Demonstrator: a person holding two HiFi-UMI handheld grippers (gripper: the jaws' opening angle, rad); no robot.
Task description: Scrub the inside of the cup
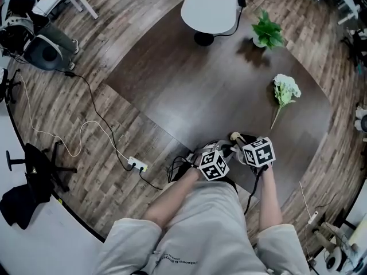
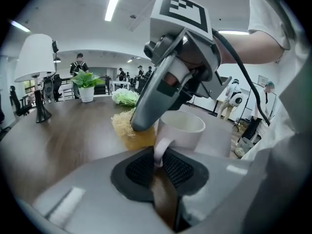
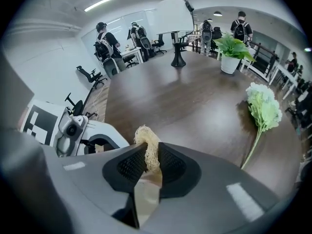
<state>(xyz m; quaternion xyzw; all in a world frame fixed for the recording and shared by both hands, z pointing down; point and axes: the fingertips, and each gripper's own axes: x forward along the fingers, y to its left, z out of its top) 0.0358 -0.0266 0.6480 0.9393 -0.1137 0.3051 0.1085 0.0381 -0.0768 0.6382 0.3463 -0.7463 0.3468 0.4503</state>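
A white cup [image 2: 183, 129] stands upright just past my left gripper [image 2: 158, 165], which is shut on its handle [image 2: 159, 150]. My right gripper [image 3: 148, 164] is shut on a tan loofah scrubber [image 3: 148, 147]. In the left gripper view that scrubber [image 2: 127, 126] hangs beside the cup's left wall, outside the rim, under the right gripper's grey body [image 2: 165, 82]. In the head view both grippers, left gripper [image 1: 213, 164] and right gripper [image 1: 258, 152], sit close together at the table's near edge, with the scrubber's tip [image 1: 234, 136] showing between them. The cup is hidden there.
On the dark wooden table [image 1: 212, 90] lie a white-flowered stem [image 1: 284, 93], a potted green plant [image 1: 266, 32] and a white lamp [image 1: 210, 7] at the far side. A power strip with cables [image 1: 136, 164] lies on the floor to the left. People stand in the background.
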